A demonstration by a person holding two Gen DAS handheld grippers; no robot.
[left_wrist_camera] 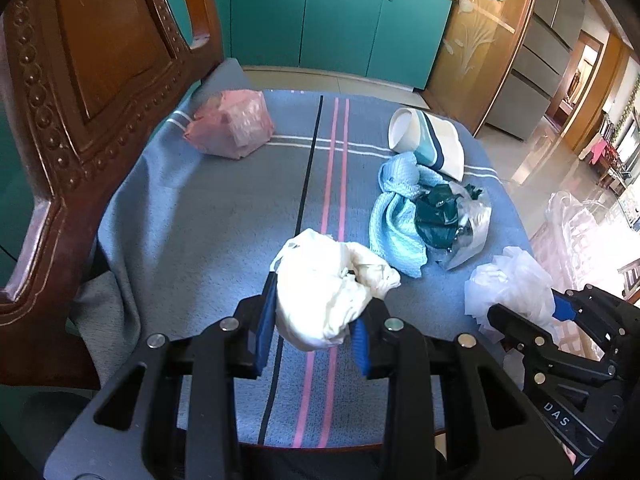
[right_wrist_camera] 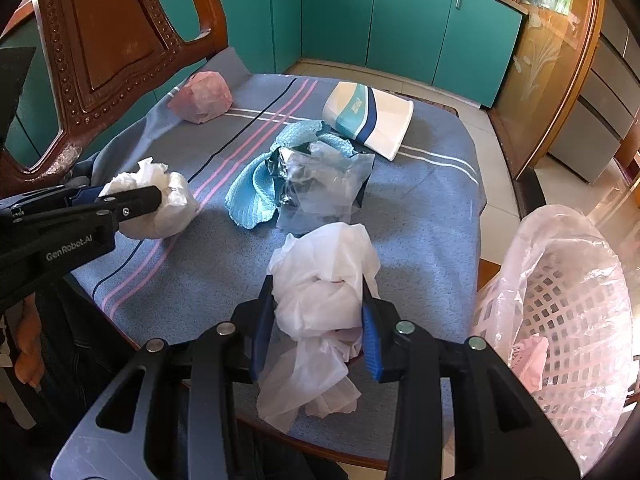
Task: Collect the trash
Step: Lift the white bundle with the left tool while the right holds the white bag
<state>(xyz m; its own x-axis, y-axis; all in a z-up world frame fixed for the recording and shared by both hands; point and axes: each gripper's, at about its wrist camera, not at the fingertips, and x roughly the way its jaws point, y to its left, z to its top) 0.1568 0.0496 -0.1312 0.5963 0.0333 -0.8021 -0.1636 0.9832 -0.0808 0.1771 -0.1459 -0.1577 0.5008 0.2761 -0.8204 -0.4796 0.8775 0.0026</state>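
My left gripper [left_wrist_camera: 316, 312] is shut on a cream crumpled plastic bag [left_wrist_camera: 328, 300] and holds it above the blue cloth-covered seat [left_wrist_camera: 200, 216]; it also shows in the right wrist view [right_wrist_camera: 160, 204]. My right gripper [right_wrist_camera: 318, 320] is shut on a white crumpled plastic bag [right_wrist_camera: 324, 296], also seen in the left wrist view [left_wrist_camera: 508, 284]. On the cloth lie a pink wrapped bundle [left_wrist_camera: 232, 124], a tipped paper cup [left_wrist_camera: 432, 140], a light blue rag [left_wrist_camera: 396, 208] and dark green and clear wrappers [left_wrist_camera: 452, 216].
A pink mesh basket lined with a plastic bag [right_wrist_camera: 568, 300] stands at the right beside the seat. A carved wooden chair back [left_wrist_camera: 80, 100] rises at the left. Teal cabinets [left_wrist_camera: 320, 20] stand behind, with tiled floor around.
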